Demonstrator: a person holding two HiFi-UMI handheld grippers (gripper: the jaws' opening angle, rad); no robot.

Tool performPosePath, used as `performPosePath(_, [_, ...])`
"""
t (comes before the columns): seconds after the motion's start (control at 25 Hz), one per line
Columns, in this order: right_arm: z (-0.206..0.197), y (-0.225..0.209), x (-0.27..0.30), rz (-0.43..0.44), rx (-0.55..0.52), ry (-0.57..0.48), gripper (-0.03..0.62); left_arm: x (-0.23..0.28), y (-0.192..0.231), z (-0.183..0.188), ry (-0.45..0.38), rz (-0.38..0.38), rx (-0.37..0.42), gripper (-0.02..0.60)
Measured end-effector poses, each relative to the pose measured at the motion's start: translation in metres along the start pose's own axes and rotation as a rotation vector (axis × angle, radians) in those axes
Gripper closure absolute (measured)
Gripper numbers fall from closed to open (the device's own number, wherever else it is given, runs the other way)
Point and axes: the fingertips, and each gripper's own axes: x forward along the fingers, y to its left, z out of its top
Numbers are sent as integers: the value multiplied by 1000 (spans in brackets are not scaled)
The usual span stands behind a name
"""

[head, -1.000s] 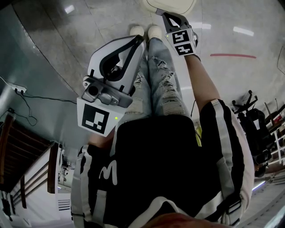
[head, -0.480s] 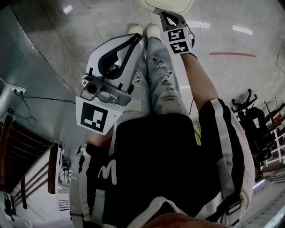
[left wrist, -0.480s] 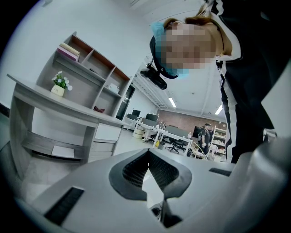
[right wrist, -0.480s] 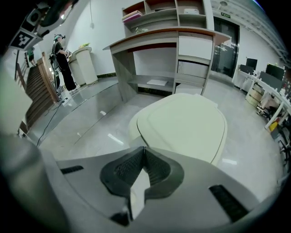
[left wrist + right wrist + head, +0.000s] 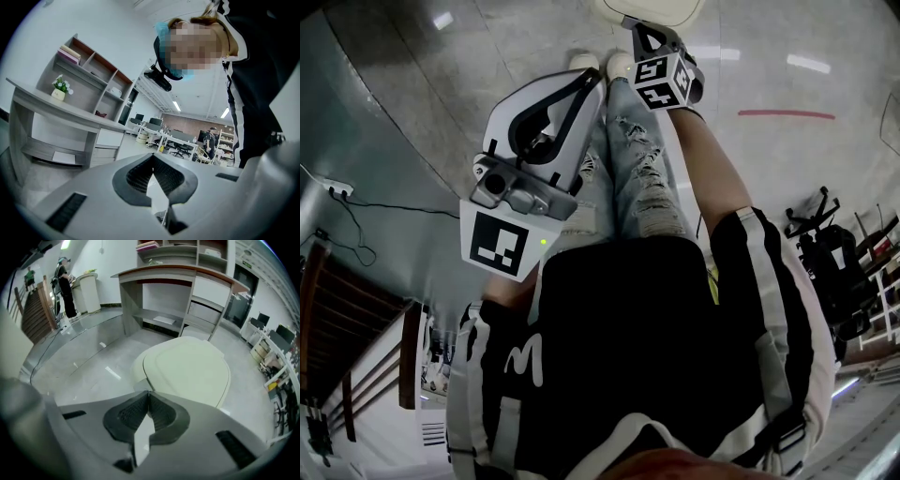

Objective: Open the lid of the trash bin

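Observation:
The trash bin stands on the floor with its cream lid [image 5: 187, 369] down; in the head view only its near edge [image 5: 656, 9] shows at the top. My right gripper [image 5: 149, 393] is shut and empty, its tips right at the lid's near rim, by a small tab [image 5: 141, 384]. In the head view that right gripper [image 5: 639, 30] reaches down to the bin beside the person's shoes [image 5: 598, 62]. My left gripper [image 5: 581, 86] is held up by the person's leg, away from the bin. It is shut with nothing in it and points out into the office [image 5: 151, 157].
A grey reception desk [image 5: 178, 291] with shelves stands behind the bin. A black cable [image 5: 366, 211] runs over the glossy floor at left, and wooden stairs [image 5: 337, 319] lie beyond. A red line [image 5: 787, 115] marks the floor at right. Office chairs and desks [image 5: 178, 140] fill the background.
My right gripper has moved a little left and further toward the bin's near edge, and its marker cube has turned. The left gripper has hardly moved.

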Motion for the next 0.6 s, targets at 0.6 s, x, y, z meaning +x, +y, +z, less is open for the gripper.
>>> performPosePath(0.6, [-3, 5, 3, -189, -145, 34, 586, 1, -8, 5, -14, -7, 5, 580])
